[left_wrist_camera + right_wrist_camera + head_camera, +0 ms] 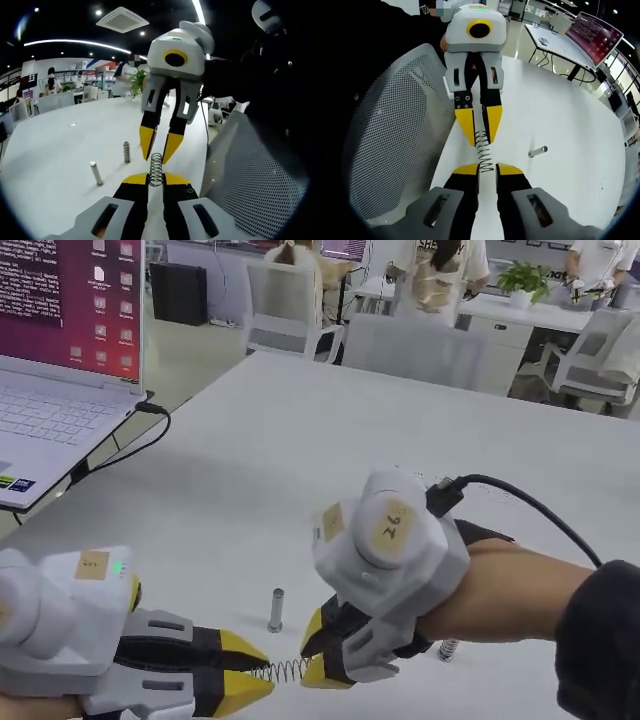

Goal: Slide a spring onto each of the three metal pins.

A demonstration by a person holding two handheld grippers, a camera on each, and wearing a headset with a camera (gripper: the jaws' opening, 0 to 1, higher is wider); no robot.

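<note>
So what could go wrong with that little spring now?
1. The left gripper and the right gripper both pinch the same spring, one at each end. If one tugs or slips, the spring could stretch or ping away.
2. The bare pin stands very close to them, so a clumsy move might knock it over.

The white table point(300, 440) lies wide open from 12 to 2 o'clock. A bare pin point(276, 610) stands just beside the spring point(283, 670), at 12 o'clock. The laptop point(50, 400) and its black cable point(150, 440) block 10 o'clock.
</note>
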